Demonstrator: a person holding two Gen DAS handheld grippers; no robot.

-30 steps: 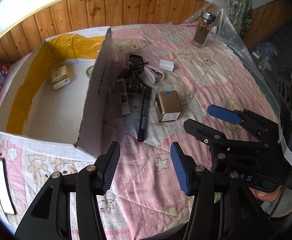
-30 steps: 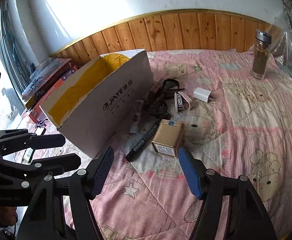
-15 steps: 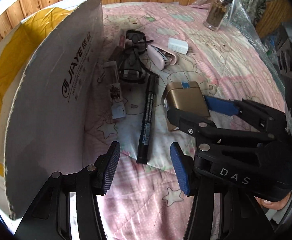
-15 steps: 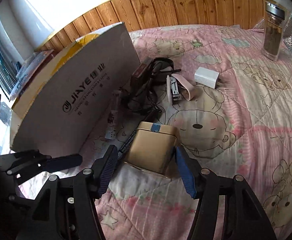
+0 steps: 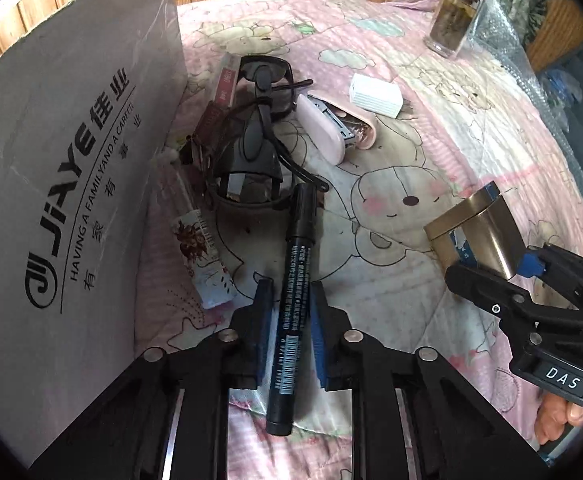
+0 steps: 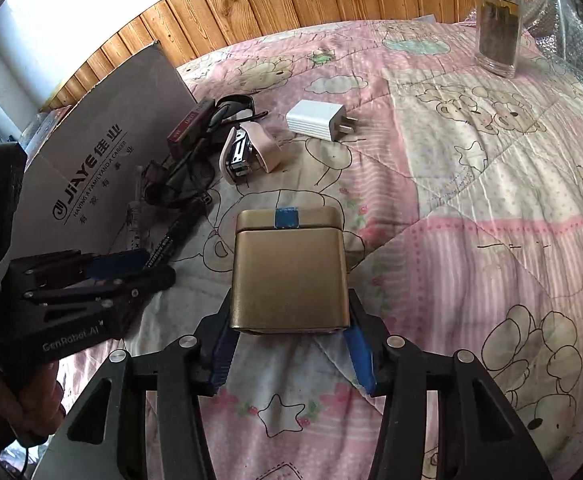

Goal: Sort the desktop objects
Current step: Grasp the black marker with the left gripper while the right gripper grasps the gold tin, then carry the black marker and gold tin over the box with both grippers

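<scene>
The left hand-held gripper (image 5: pixel 290 312) is pinching the black marker (image 5: pixel 294 280) near its middle, one blue pad (image 5: pixel 264 320) on each side of the barrel. The marker lies just beside the box (image 5: pixel 63 200), its cap end toward the sunglasses (image 5: pixel 257 148). The right hand-held gripper (image 6: pixel 289 344) is pinching the gold tin (image 6: pixel 289 272) at its lower corners (a strip of blue tape sits on the lid edge). In the left wrist view the tin (image 5: pixel 473 236) is tilted, and it seems to be raised a little above the quilt (image 6: pixel 471 200), well apart from the box.

The box is white cardboard, standing upright, with "JIAYE" printed on its wall. Between the box and the marker lies a sachet (image 5: pixel 201 256). The sunglasses lie in a dark tangle just beside the box, and next to them is a pink stapler (image 6: pixel 247 152). Farther from the box lies a white charger (image 6: pixel 317 120) with its two prongs showing. The glass jar (image 6: pixel 497 28) stands upright far from the box, near the wooden wall panel (image 6: pixel 291 0).
</scene>
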